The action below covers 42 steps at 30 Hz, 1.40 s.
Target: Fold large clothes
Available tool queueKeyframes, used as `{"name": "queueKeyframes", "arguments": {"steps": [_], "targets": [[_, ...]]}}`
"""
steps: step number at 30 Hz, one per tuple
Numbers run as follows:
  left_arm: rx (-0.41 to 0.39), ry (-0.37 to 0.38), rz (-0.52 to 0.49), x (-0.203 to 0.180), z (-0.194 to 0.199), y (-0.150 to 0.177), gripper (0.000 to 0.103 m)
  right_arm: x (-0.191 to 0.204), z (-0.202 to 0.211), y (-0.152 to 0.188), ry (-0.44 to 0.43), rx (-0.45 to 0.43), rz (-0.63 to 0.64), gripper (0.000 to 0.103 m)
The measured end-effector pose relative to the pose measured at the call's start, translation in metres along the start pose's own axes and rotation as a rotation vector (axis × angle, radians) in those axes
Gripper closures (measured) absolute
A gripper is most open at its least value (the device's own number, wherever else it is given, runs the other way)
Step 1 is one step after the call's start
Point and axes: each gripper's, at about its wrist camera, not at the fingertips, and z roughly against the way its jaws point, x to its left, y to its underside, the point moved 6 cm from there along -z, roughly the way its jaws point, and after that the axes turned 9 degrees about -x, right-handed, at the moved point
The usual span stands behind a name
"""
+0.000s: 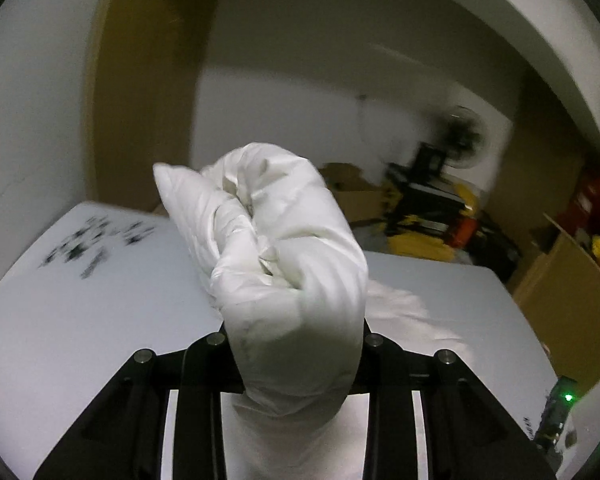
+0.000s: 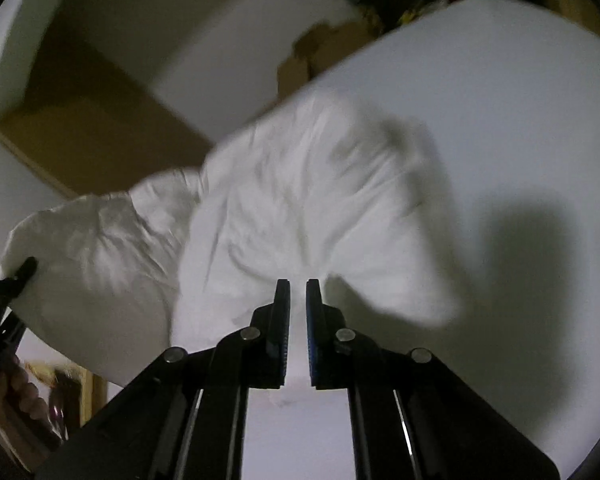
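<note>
A large white garment (image 2: 307, 200) is lifted above a white table (image 2: 499, 120), bunched and wrinkled. My right gripper (image 2: 298, 286) is shut on a thin edge of the garment, which runs between its fingers. In the left wrist view a thick wad of the same white garment (image 1: 284, 264) fills the space between my left gripper's fingers and hides their tips; the gripper (image 1: 296, 332) is shut on it. The left gripper also shows at the left edge of the right wrist view (image 2: 18, 276), holding the garment's far end up.
The white table (image 1: 80, 320) has dark speckled marks (image 1: 92, 240) at its far left. Beyond it are cardboard boxes (image 1: 571, 280), yellow and black gear (image 1: 427, 208) and a fan (image 1: 463, 136) by the wall. A green light (image 1: 567, 397) glows at right.
</note>
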Motion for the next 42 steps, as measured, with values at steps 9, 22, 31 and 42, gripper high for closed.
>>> {"name": "queueKeyframes", "arguments": {"steps": [9,22,31,42], "targets": [[0.113,0.117,-0.199,-0.187,-0.051,0.096,0.072,-0.088,0.092,-0.003,0.067,-0.106,-0.114,0.094],[0.204,0.162,-0.414,-0.217,-0.087,0.193,0.051,-0.100,0.100,0.012,0.078,-0.102,-0.138,0.040],[0.178,0.483,-0.379,-0.186,0.022,0.190,0.000,-0.049,0.097,-0.049,0.032,-0.150,-0.029,0.025],[0.138,0.387,-0.144,-0.074,0.064,0.145,0.000,0.073,-0.047,-0.097,-0.144,0.184,0.144,0.022]]}}
